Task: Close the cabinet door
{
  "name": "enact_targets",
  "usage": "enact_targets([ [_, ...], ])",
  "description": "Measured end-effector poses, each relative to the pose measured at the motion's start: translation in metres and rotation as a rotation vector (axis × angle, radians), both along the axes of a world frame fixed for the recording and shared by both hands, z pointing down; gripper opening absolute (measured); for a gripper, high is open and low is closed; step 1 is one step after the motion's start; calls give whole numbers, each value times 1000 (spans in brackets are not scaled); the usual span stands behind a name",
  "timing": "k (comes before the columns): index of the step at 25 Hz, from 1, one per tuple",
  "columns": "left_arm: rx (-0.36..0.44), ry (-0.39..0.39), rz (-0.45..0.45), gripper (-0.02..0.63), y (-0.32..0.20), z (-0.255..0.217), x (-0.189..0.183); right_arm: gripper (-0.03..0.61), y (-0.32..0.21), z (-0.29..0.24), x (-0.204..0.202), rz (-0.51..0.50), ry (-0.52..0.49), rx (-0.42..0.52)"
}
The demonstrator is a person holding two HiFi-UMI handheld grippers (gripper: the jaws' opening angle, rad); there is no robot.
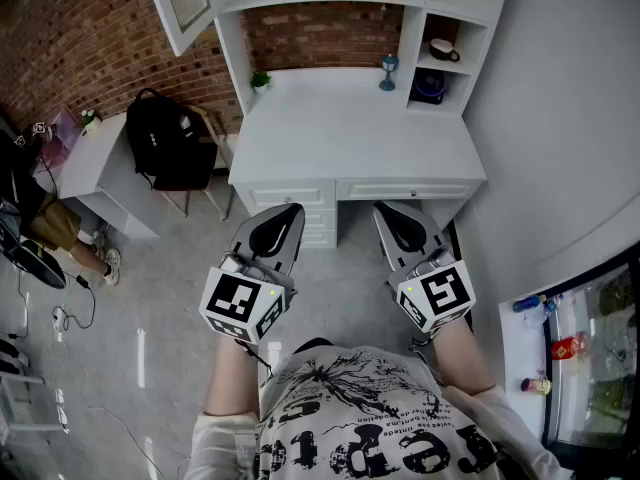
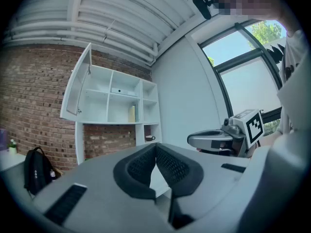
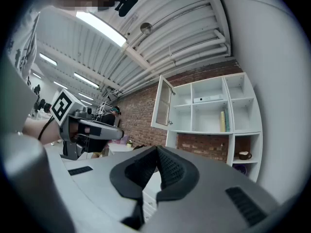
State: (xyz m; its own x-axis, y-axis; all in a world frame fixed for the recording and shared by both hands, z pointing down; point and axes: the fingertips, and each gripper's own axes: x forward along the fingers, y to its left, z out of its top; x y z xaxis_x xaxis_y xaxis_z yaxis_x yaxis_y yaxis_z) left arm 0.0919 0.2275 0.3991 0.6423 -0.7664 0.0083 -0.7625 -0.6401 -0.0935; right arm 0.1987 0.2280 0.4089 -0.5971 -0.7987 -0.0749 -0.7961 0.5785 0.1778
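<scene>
The room looks like a workshop-style studio dressed up as a home study. A white bench [image 1: 350, 128] with drawers stands against a brick wall [image 1: 70, 38], and the white cabinet [image 2: 121, 101] of shelves above it holds a mug [image 1: 443, 48]. The ribbed ceiling [image 3: 184, 38] is bare, with strip lights [image 3: 99, 27]. Cables [image 1: 88, 303] trail over the grey floor [image 1: 170, 298] near a backpack [image 1: 165, 138].

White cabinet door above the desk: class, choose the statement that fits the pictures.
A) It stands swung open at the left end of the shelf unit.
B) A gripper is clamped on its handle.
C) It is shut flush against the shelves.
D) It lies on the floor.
A: the white cabinet door hangs swung out from the left end of the white shelf unit, while the left gripper and the right gripper are well short of it, jaws together and empty.
</scene>
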Motion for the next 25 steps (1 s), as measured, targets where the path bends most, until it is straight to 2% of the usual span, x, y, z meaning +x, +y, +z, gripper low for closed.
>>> enact_targets([
  [9,7,13,-14,14,-2,-7,0,12,-2,-4,5,10,-12,-7],
  [14,-1,35,12,15,-3,-2,5,14,-4,-3,1,-4,-32,-3],
  [15,-3,42,14,90,-4,-1,5,14,-5,-4,1,1,-41,0],
  [16,-4,46,9,299,-7,-1,5,14,-6,-4,1,7,-43,3],
  [17,-2,49,-5,353,-10,-1,4,14,-8,-4,1,13,-40,6],
  [25,-20,93,-102,353,-43,3,-38,14,-41,8,-26,-27,-25,-29],
])
